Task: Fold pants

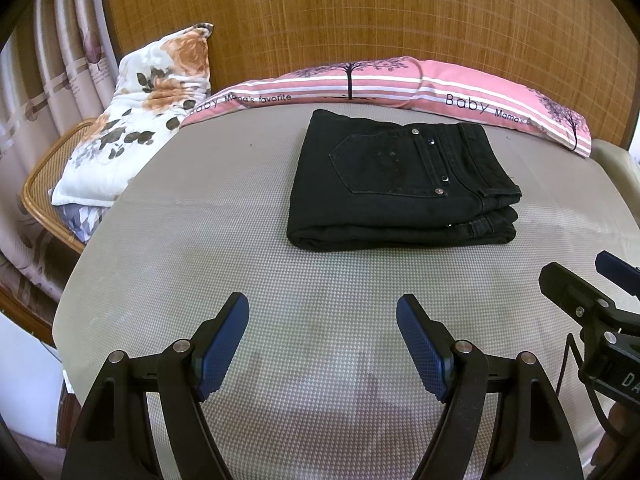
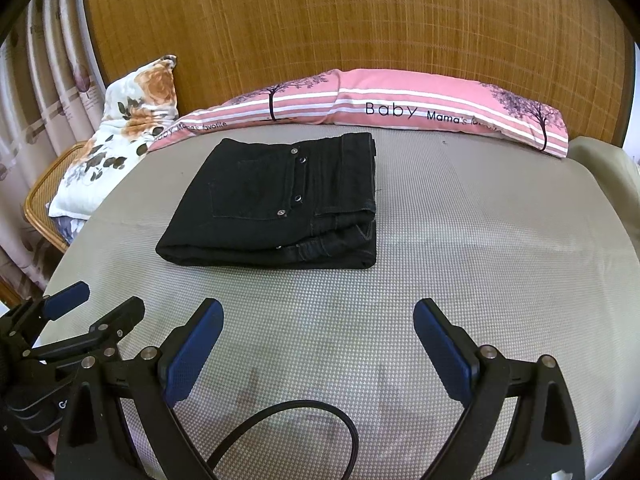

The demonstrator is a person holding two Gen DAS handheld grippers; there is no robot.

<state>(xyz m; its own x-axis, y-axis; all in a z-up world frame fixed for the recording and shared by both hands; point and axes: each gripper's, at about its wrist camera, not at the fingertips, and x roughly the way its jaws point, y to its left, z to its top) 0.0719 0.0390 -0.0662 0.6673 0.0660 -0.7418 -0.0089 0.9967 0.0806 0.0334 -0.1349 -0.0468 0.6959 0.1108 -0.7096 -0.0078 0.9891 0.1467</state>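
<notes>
Black denim pants (image 1: 396,184) lie folded into a compact stack on the grey mattress (image 1: 240,264), back pocket and waistband up. They also show in the right wrist view (image 2: 276,208). My left gripper (image 1: 322,308) is open and empty, held well short of the pants' near edge. My right gripper (image 2: 318,312) is open and empty too, near the bed's front and to the right of the pants. The right gripper shows at the left wrist view's right edge (image 1: 592,280), and the left gripper shows at the right wrist view's left edge (image 2: 96,300).
A pink striped "Baby" pillow (image 1: 380,84) lies along the woven headboard (image 1: 360,12) behind the pants. A floral pillow (image 1: 140,120) leans at the back left over a rattan chair (image 1: 44,184). A black cable (image 2: 300,424) loops under my right gripper. Curtains hang at left.
</notes>
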